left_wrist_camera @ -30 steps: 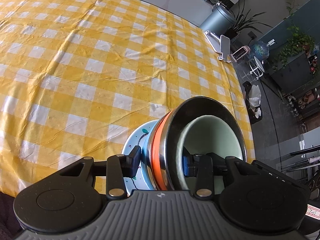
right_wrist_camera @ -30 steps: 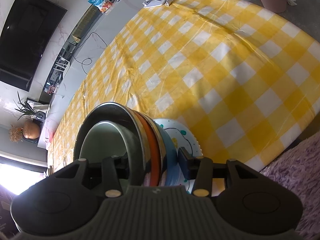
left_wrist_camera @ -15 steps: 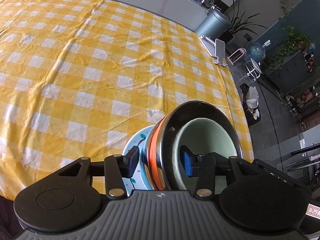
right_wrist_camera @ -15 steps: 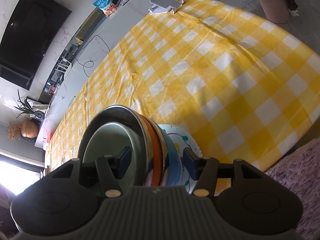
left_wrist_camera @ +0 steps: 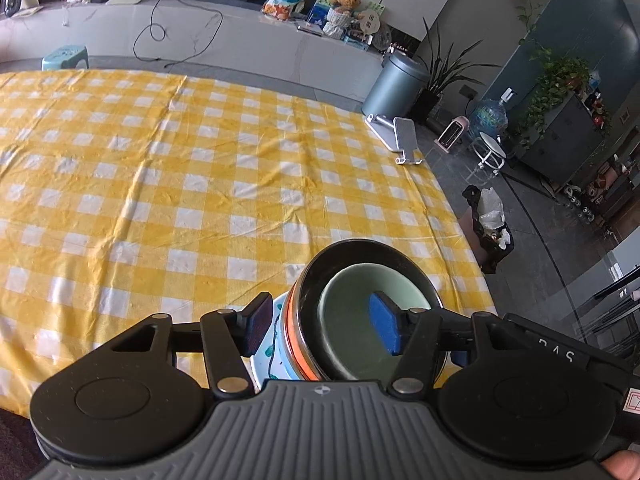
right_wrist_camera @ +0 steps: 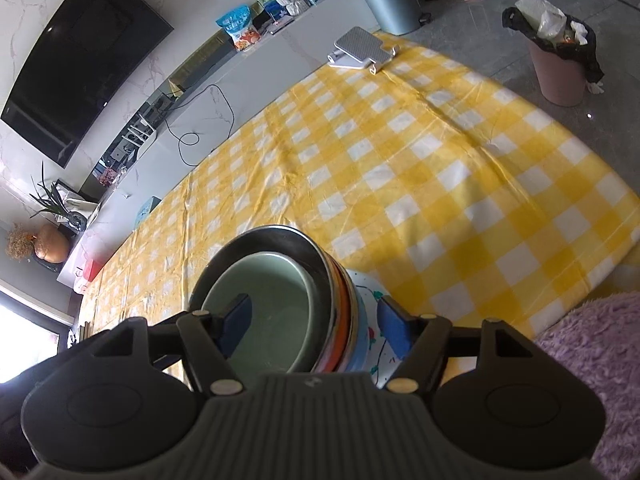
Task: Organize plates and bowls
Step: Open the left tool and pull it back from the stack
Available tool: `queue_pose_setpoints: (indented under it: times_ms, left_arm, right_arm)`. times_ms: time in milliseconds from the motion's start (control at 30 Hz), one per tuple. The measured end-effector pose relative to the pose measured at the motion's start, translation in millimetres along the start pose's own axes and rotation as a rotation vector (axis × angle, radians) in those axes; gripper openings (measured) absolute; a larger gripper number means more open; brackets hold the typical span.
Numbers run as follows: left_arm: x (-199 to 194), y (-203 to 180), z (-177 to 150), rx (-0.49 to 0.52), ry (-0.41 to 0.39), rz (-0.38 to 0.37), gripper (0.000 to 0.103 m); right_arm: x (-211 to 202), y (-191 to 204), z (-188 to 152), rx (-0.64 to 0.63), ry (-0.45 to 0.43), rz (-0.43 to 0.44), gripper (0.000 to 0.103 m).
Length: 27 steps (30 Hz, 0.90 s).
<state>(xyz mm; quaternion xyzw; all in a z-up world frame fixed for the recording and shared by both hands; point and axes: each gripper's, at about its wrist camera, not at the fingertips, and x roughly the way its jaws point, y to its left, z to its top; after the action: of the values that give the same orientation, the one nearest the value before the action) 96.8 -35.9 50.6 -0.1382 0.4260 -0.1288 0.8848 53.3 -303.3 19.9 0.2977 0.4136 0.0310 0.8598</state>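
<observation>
A stack of nested bowls (left_wrist_camera: 360, 320) stands on a white patterned plate (left_wrist_camera: 272, 356) near the table's front edge: a pale green bowl (left_wrist_camera: 360, 340) inside a steel bowl (left_wrist_camera: 400, 256), with orange and blue bowls under them. My left gripper (left_wrist_camera: 322, 328) is open, its blue pads spread on either side of the stack's rim and apart from it. In the right wrist view the same stack (right_wrist_camera: 280, 304) and plate (right_wrist_camera: 370, 344) show. My right gripper (right_wrist_camera: 316, 324) is open too, straddling the stack's wall without touching.
The table wears a yellow checked cloth (left_wrist_camera: 200, 184). A phone stand (left_wrist_camera: 396, 136) sits at the far right corner. A bin with a black bag (left_wrist_camera: 488, 228) and a grey can (left_wrist_camera: 396, 88) stand on the floor. A purple rug (right_wrist_camera: 592, 368) lies by the table.
Both grippers have opened and let go of the stack's rim. Both have pulled back and tilted up, so the stack looks smaller and more of the room shows.
</observation>
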Motion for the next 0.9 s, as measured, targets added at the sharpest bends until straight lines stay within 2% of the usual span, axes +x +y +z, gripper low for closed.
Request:
queue_pose_setpoints:
  times_ms: [233, 500, 700, 900]
  left_arm:
    - [-50.2, -9.4, -7.4, 0.125, -0.141, -0.007, 0.066]
    - [-98.4, -18.8, -31.5, 0.283, -0.317, 0.012, 0.066]
    - [-109.7, -28.8, -57.0, 0.400, -0.381, 0.005, 0.074]
    - [-101.9, -30.8, -86.3, 0.482, -0.401, 0.057, 0.082]
  right_arm:
    - [-42.5, 18.3, -10.9, -0.107, -0.106, 0.009, 0.069]
    - [-89.4, 42.3, -42.0, -0.320, -0.256, 0.025, 0.069]
    - [-109.1, 48.7, -73.8, -0.469, -0.349, 0.000, 0.070]
    - [-110.0, 39.4, -104.5, -0.539, -0.381, -0.036, 0.070]
